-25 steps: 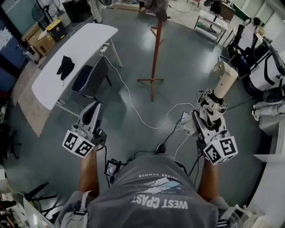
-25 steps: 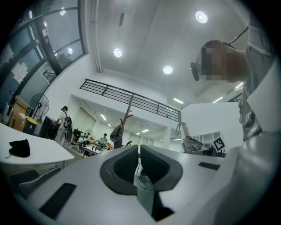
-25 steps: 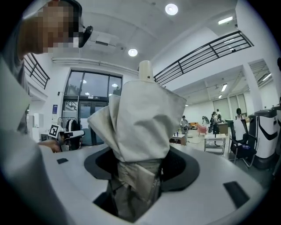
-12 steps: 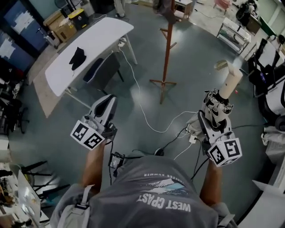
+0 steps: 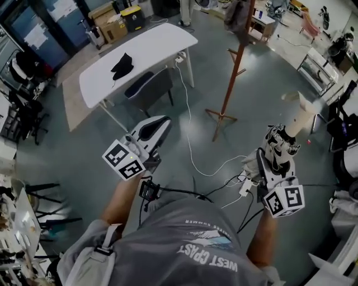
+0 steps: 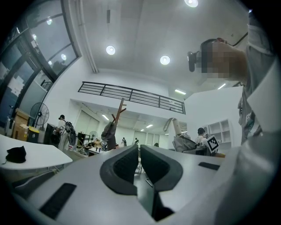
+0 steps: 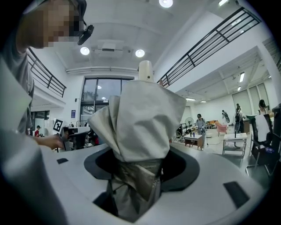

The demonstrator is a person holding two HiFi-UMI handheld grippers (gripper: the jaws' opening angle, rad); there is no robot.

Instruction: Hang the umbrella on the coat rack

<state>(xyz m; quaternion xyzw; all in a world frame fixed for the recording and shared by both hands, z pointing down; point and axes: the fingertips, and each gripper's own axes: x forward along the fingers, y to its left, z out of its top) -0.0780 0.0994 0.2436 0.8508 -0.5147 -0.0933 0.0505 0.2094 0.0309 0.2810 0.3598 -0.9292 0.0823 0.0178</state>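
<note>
- The umbrella [image 5: 295, 118] is folded and pale beige. It stands out of the right gripper [image 5: 278, 142], over the floor at the person's right side, with its capped end pointing up and away.
- In the right gripper view the jaws are clenched on the bunched fabric of the umbrella [image 7: 140, 118], and loose folds spread above them.
- The left gripper [image 5: 161, 123] carries nothing. In its own view the jaws stand almost together, with only empty air in the thin gap.
- I judge the umbrella to be light, with a soft, somewhat slippery cloth around a stiff inner shaft. A hold on the cloth alone could let it slide or turn.
- A safer place to take hold seems to be the firm core where the cloth is gathered tight. No view shows a handle or a strap, so I cannot tell which part would go on a peg.
- The coat rack [image 5: 229, 84] is a brown wooden pole with short pegs, well apart from the umbrella, ahead on the floor. Something dark hangs already at its top.
- As for containers, only cardboard boxes [image 5: 106, 22] and a yellow-and-black case [image 5: 132, 14] stand far behind the white table [image 5: 151, 47]. What is inside them is not visible.
- A small black cloth [image 5: 122, 66] lies on that table.
</note>
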